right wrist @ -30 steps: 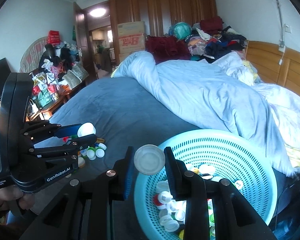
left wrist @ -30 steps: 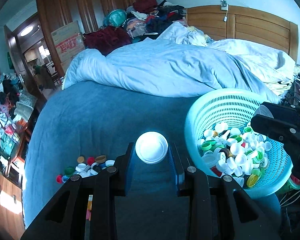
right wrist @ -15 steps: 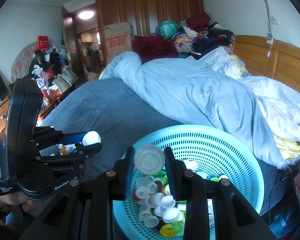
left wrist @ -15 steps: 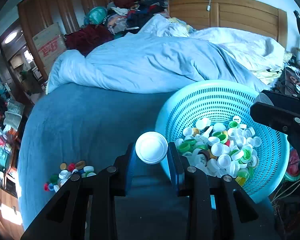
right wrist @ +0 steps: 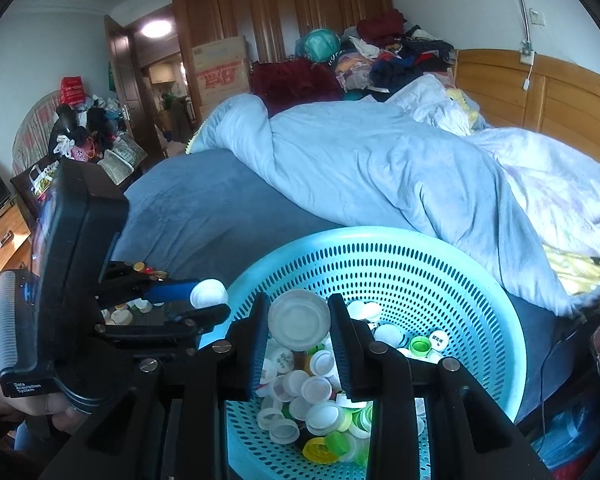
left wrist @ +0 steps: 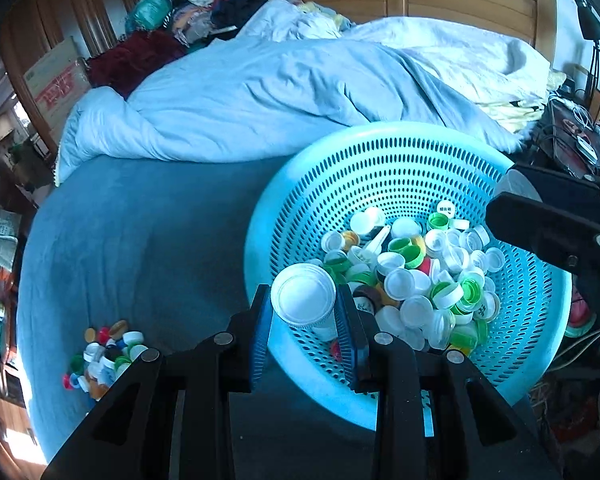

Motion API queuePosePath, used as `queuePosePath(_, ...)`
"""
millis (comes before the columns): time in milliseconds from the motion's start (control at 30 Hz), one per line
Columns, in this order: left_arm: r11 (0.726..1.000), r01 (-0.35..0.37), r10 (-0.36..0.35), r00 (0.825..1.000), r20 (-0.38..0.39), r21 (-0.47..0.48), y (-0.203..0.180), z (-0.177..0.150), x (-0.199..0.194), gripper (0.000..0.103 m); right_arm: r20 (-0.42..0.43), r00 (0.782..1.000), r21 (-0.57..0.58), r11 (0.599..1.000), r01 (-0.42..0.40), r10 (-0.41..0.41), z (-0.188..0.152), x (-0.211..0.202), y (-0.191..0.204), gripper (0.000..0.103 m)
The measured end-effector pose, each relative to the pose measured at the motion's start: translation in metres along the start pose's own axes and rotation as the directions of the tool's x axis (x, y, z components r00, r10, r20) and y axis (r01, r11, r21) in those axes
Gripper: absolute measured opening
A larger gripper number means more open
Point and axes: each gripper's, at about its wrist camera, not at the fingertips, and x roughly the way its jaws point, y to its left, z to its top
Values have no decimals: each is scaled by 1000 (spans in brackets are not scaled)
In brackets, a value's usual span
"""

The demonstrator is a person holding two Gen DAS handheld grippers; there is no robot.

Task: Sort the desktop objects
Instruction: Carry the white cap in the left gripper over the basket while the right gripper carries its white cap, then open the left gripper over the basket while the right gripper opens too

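Shifted from bedspread (left wrist: 140, 240) to over basket (left wrist: 380, 152): left gripper (left wrist: 305, 312), clamping white lid (left wrist: 303, 300). Right gripper (right wrist: 299, 322) above caps (right wrist: 316, 388), clamping grey lid (right wrist: 299, 319).

A bed (right wrist: 204, 216) with a blue sheet carries a rumpled pale blue duvet (right wrist: 380, 168) under a wooden headboard (right wrist: 540, 92). Behind stand a brown wardrobe (right wrist: 284, 4), piled clothes (right wrist: 384, 56), a cardboard box (right wrist: 220, 68) and a lit doorway (right wrist: 156, 52).

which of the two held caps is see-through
The cap in the right tool: it is cloudy and translucent, greyish. The cap in the left tool is solid white. Both hang over the basket.
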Motion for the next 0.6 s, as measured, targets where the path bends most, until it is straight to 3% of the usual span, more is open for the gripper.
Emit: queuePosePath(600,999,37,-35,997,-73,31,-10,0,24,27,-22,1000,16,1000,2,-2,-5,8,-7,33)
